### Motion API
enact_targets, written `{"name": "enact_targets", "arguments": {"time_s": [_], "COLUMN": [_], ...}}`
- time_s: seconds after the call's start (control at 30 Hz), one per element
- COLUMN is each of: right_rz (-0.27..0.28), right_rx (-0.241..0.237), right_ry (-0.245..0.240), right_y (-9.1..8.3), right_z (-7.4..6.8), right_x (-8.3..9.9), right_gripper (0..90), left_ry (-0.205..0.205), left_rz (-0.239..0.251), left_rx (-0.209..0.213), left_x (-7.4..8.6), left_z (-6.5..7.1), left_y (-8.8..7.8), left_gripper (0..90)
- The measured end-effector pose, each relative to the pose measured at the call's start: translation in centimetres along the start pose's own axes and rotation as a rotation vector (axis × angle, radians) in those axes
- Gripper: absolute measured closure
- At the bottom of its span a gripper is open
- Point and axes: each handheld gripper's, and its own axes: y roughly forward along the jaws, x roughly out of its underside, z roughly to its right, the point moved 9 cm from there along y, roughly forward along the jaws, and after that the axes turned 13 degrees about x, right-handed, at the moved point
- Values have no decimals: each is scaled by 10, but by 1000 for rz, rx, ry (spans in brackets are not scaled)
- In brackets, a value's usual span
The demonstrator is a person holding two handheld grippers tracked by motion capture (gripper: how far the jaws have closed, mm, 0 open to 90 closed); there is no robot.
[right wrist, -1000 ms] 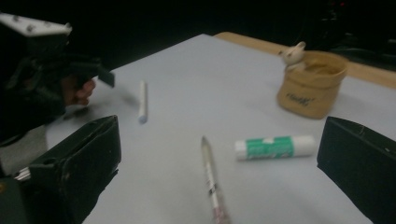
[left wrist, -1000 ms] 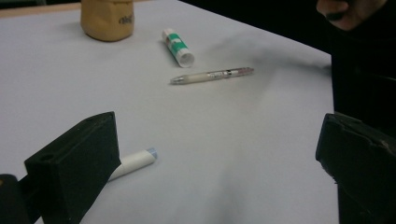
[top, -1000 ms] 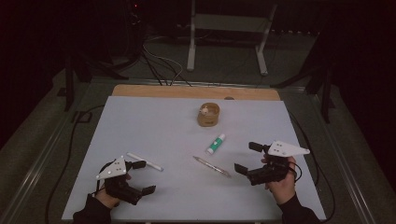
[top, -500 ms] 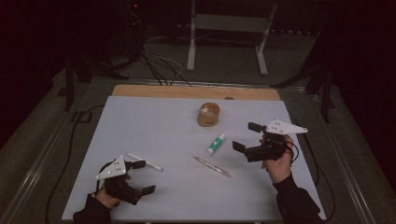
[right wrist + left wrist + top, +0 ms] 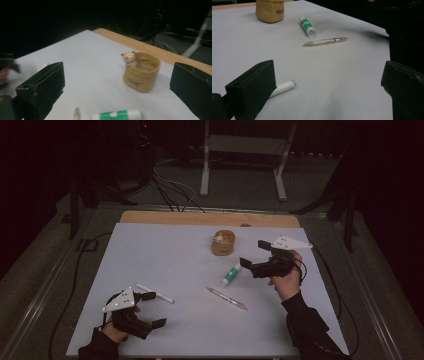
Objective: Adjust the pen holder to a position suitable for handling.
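The left gripper (image 5: 150,309) rests low near the table's front edge, jaws wide apart, a white marker (image 5: 155,293) just beside it. Farther off, the right gripper (image 5: 255,254) hovers with jaws spread, empty, above the green-and-white glue stick (image 5: 231,274), near the tan cup (image 5: 223,243).

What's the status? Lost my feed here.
Right gripper open, above the glue stick. Left gripper open, low beside the white marker. Nothing held. Pen and holder cup lie close by.
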Motion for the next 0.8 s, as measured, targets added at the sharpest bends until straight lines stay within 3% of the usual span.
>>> {"name": "enact_targets", "arguments": {"time_s": [0.2,0.33,0.43,0.5,0.8], "right_rz": [-6,-14,-13,-7,-76], "right_rx": [47,57,96,91,162], "right_ry": [-5,6,17,38,53], "right_y": [23,33,45,51,80], "right_z": [7,9,15,17,32], "right_x": [0,-1,-4,-5,1], "right_gripper": [1,1,0,0,0], "left_ry": [-3,-5,-5,-5,-7], "left_rz": [-2,2,-3,0,-6], "left_rx": [-1,-1,-2,0,4], "left_x": [0,0,0,0,1], "left_z": [0,0,0,0,0], "left_y": [0,0,0,0,0], "left_gripper": [2,2,2,2,2]}}
